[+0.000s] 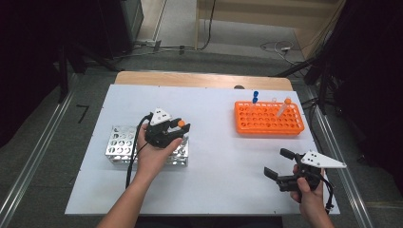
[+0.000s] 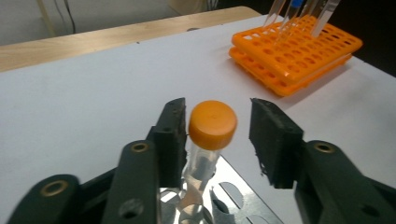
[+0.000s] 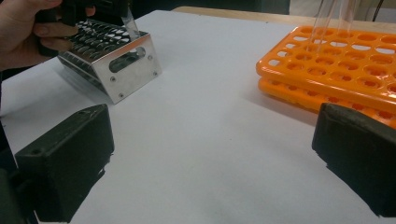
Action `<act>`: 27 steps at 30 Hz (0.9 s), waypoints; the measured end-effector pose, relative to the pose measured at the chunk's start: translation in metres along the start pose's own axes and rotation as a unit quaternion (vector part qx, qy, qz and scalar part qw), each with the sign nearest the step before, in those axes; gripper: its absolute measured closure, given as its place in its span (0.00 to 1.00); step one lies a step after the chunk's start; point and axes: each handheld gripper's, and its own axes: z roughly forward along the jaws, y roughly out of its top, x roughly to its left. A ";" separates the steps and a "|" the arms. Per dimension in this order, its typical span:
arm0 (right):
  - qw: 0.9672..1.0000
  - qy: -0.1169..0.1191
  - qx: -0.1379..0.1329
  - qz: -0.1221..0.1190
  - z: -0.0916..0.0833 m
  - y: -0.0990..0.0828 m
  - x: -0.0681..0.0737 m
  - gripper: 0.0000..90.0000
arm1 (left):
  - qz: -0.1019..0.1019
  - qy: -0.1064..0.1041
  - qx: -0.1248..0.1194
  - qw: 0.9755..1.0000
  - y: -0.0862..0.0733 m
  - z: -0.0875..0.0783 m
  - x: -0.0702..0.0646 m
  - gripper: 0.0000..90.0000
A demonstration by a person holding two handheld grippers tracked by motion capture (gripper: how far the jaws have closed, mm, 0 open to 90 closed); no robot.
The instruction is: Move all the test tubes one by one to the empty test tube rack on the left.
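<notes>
Centrally, a white table top [image 1: 214, 161] is seen, with a metal tube rack [image 1: 121, 142] at its left and an orange tube rack [image 1: 268, 118] at its far right, well apart. Over the metal rack's right end the left gripper [image 1: 177, 127] is held, jaws parted around an orange-capped tube [image 2: 208, 140] standing in that rack; the cap is touched by one pad or lies just beside it, the other pad is clear. Near the front right the right gripper [image 1: 278, 164] is held with jaws wide apart, nothing between them.
</notes>
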 end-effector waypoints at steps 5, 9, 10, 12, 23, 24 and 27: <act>1.000 -0.002 0.000 0.001 0.001 0.000 -0.002 0.00 | -0.015 -0.021 -0.017 1.000 0.002 -0.008 -0.002 0.21; 1.000 -0.002 0.001 0.002 0.002 0.000 -0.002 0.00 | -0.024 -0.036 -0.035 0.998 0.000 -0.019 -0.005 0.08; 1.000 -0.002 0.002 0.002 0.002 0.000 -0.002 0.00 | -0.022 -0.037 -0.035 0.998 0.000 -0.022 -0.006 0.06; 1.000 -0.004 0.004 -0.001 0.003 0.000 -0.003 0.00 | -0.019 -0.047 -0.041 0.998 -0.003 -0.027 -0.008 0.01; 1.000 -0.023 0.006 0.007 0.005 0.004 -0.013 0.00 | -0.005 -0.072 -0.063 0.995 -0.021 -0.058 -0.023 0.00; 1.000 -0.025 0.006 0.007 0.005 0.004 -0.013 0.00 | -0.005 -0.074 -0.066 0.995 -0.023 -0.060 -0.024 0.00; 0.999 -0.030 0.005 0.013 0.005 0.006 -0.017 0.00 | -0.008 -0.075 -0.073 0.994 -0.029 -0.066 -0.026 0.00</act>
